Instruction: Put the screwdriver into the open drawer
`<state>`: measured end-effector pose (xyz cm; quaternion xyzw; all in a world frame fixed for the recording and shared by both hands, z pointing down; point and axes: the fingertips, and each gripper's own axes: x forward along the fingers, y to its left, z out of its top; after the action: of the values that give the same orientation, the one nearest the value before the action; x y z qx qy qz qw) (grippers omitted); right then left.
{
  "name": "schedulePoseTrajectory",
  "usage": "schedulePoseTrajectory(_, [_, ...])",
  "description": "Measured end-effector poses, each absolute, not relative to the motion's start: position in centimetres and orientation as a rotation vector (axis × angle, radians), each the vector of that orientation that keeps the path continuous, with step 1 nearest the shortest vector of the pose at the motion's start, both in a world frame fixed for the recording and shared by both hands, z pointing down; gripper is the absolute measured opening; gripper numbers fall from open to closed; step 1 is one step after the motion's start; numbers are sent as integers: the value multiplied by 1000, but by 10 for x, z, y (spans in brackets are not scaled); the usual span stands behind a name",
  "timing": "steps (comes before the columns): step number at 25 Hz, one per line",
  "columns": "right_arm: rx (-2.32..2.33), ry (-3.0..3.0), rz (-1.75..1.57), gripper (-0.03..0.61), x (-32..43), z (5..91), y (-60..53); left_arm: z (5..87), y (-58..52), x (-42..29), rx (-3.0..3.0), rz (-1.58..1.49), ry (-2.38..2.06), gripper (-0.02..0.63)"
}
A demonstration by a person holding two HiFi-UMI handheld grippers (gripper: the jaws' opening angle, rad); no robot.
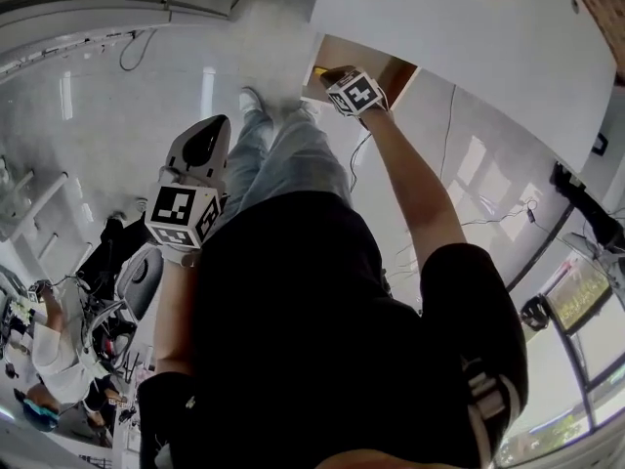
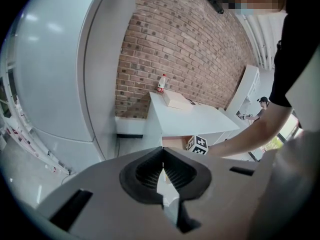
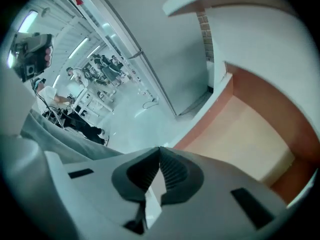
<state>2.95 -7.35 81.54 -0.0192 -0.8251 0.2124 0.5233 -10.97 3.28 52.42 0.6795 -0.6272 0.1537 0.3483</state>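
Grey floor [image 1: 146, 96] surrounds the white desk [image 1: 469, 27], where the right gripper [image 3: 160, 150], closed and empty like the left gripper [image 2: 163, 150], could clip the open drawer [image 3: 240, 139] if it swings sideways.

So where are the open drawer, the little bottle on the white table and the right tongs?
open drawer [image 3: 250, 139]: right gripper view, on its tan floor.
bottle [image 2: 161, 85]: left gripper view, on its body.
right tongs [image 3: 160, 150]: right gripper view, where the shut tips meet.

Ceiling strips [image 3: 82, 48] light everything brightly, glare streaks the glossy floor [image 1: 208, 91], and my fisheye views bend toward dark corners, the drawer [image 3: 250, 139] softly blurred.
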Motion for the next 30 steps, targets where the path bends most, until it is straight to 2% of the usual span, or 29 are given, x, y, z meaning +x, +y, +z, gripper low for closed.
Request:
schedulePoseTrajectory(16, [166, -2449, 400, 11, -17, 536, -61, 435, 20, -131, 1922, 249, -1726, 3])
schedulePoseTrajectory(30, [411, -2821, 131, 11, -11, 300, -66, 301, -17, -130, 2209, 39, -1795, 3])
